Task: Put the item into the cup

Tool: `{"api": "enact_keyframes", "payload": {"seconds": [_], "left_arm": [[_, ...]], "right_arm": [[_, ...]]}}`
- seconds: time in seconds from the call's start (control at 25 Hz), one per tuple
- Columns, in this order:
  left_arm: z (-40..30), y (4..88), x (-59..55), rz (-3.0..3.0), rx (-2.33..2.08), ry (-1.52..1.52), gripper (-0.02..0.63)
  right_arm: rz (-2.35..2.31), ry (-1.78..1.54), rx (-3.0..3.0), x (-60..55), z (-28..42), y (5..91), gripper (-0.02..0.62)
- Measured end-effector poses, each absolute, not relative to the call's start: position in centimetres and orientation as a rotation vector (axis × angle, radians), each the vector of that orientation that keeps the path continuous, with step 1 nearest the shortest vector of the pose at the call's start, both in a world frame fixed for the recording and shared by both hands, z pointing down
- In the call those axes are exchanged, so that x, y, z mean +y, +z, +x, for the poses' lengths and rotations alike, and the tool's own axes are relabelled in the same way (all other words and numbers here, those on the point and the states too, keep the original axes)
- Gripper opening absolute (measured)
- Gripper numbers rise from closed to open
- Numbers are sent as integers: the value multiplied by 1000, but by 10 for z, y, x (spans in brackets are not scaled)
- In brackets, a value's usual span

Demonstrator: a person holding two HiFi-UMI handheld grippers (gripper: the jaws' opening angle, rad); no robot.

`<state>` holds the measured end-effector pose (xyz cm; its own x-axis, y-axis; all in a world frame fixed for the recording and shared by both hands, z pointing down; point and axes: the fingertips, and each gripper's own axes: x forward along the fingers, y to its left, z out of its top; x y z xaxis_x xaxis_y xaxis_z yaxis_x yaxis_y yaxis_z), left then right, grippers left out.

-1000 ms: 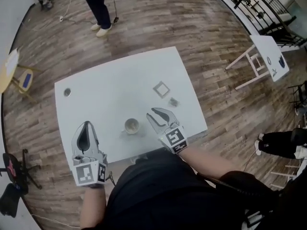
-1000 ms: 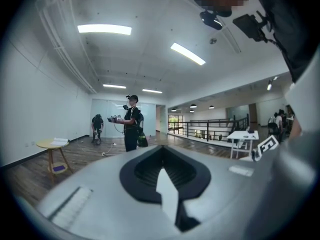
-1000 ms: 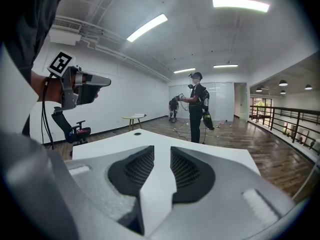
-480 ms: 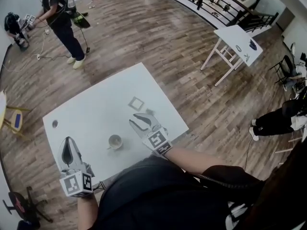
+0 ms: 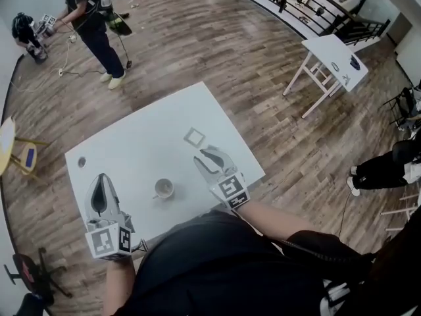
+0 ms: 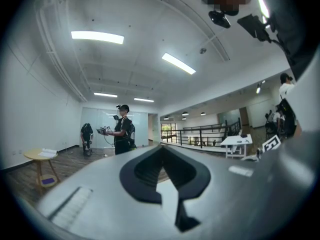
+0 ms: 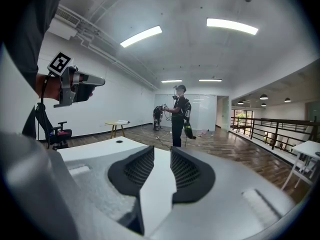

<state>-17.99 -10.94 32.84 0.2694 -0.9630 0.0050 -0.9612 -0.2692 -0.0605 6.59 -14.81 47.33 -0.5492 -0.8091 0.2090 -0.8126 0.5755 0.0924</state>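
On white rectangular table [image 5: 125, 147], flat white square piece [image 5: 193, 136], prob. the item, lies at 11 o'clock off right gripper [image 5: 205, 154], jaws released, empty. Small pale cup [image 5: 164, 188] at 8 o'clock. Rec. low, centred approach. Left gripper [image 5: 100, 178] clenched, empty.

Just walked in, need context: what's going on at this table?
A person holds tongs in each hand over a white table. The right tongs are open with nothing between them, hovering beyond the cup and close to a small square item. The left tongs are shut and empty, near the table's near-left corner. Nothing is gripped yet, so the item has not gone into the cup.
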Motion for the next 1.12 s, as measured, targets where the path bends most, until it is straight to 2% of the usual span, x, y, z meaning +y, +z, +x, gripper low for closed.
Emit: {"api": "enact_keyframes", "payload": {"seconds": [0.88,1.12], "left_arm": [[-69,335,-148,-2707,1496,-60,6],[-53,337,-152,-2748,1438,-73,6]], "right_arm": [[1766,119,-2332,-114,191,482,107],[1793,133,-2321,-109,193,482,106]]}}
